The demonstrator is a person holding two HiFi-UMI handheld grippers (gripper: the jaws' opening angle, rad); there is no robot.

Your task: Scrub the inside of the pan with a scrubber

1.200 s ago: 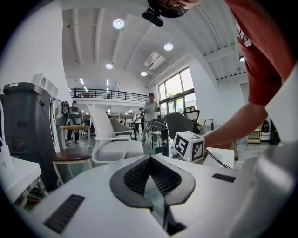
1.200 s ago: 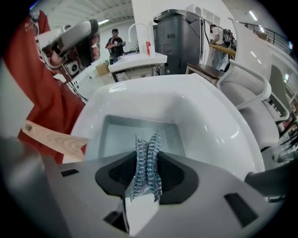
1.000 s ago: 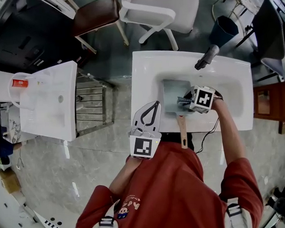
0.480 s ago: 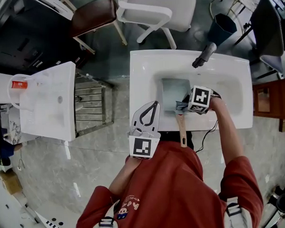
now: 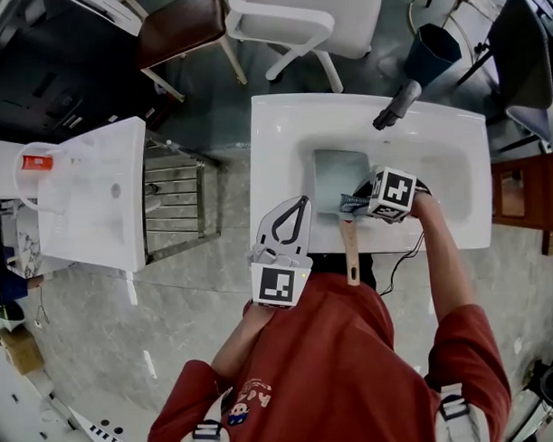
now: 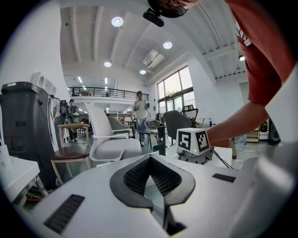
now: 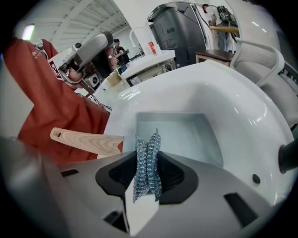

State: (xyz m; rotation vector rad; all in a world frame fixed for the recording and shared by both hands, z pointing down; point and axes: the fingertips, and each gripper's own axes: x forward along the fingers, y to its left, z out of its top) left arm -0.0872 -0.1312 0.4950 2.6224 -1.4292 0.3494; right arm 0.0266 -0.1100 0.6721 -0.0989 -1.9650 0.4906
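White sink [image 5: 282, 125] has the square grey pan [image 5: 334, 179] sitting in its basin, with the wooden handle [image 5: 351, 254] poking out over the front edge. Left gripper [image 5: 303, 202] hangs by the sink's front-left corner, jaws together, nothing in them. Right gripper [image 5: 355, 202] is at the pan's handle-side edge, clamped on the blue-silver mesh scrubber [image 7: 147, 162].

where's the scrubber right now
In the right gripper view the scrubber is clamped in the right gripper, over the pan, beside its wooden handle.
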